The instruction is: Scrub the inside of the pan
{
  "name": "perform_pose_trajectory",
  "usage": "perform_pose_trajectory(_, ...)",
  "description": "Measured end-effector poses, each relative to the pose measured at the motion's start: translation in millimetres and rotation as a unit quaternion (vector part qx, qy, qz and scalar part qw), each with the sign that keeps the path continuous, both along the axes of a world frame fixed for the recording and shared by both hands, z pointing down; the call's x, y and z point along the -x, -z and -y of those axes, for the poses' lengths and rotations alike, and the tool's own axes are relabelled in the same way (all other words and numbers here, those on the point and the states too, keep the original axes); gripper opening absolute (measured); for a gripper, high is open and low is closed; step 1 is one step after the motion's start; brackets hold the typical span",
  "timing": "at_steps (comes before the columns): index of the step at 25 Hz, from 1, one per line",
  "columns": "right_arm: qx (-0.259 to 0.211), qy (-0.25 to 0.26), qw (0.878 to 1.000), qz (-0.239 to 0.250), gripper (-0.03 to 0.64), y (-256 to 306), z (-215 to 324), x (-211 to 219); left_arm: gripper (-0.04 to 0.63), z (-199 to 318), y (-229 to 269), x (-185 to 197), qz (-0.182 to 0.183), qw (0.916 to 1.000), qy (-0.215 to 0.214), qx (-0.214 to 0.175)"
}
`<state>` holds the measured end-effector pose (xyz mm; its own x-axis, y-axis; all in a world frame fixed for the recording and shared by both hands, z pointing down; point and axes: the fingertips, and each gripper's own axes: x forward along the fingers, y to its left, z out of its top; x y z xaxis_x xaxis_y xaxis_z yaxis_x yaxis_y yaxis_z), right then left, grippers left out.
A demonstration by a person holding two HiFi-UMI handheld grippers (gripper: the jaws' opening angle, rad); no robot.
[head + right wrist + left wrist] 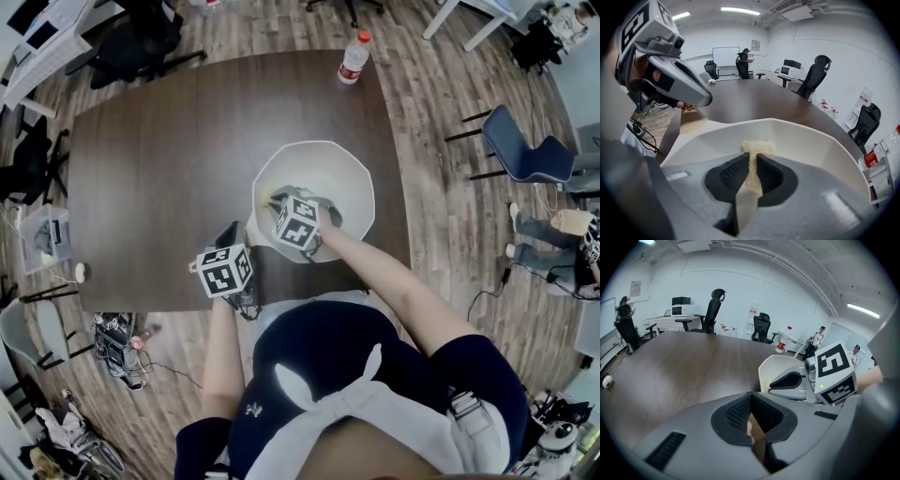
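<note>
White and many-sided, the pan (349, 178) sits near the table's (159, 159) close edge, right in front of the person, so both hands reach it without stretching. The right gripper (752, 161) is tipped down into the pan, and its jaws are closed most of the way on a pale yellow sponge (757, 149). They pinch the sponge at its middle, so a tuft sticks out past the tips. That tuft touches the pan's inner wall low down, where the wall meets the floor, so the soft part does the rubbing while the hard jaws stay off the surface. The left gripper (752, 420) is outside the pan at its near-left side. Its jaws are drawn almost together on a thin tan strip, which I take to be the handle (671, 133), though the view there is cramped and the edge of the strip is hard to trace. A hold there would brace the pan against the push of the sponge; a light pan on a smooth tabletop would likely slide otherwise. Scrubbing looks to be under way. The far wall and most of the floor look clean and bare, and a firm hold on the sponge matters if the strokes are to reach them. A bottle (353, 58) stands well apart at the far edge.
</note>
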<state>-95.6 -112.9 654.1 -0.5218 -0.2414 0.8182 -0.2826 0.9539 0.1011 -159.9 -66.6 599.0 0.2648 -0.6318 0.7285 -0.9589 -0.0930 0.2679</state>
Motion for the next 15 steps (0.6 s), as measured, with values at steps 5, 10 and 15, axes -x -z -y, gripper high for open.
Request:
perform_pose_trajectory(5, -0.004, -0.037, 0.999, 0.011, 0.046, -0.2, 11.0, -2.1, 0.003, -3.1, -0.8, 1.3, -0.005, 1.0, 0.002, 0.001)
perform_pose_trajectory(10, -0.009, -0.071, 0.997, 0.016, 0.046, -1.4, 25.2, -9.1, 0.003, -1.1, -0.3, -1.3, -0.002, 1.0, -0.004, 0.002)
perform_pose_trajectory(15, -0.012, -0.097, 0.995, 0.018, 0.046, -3.5, 36.6, -16.3, 0.003, 0.6, 2.7, -2.7, 0.002, 1.0, -0.008, -0.005)
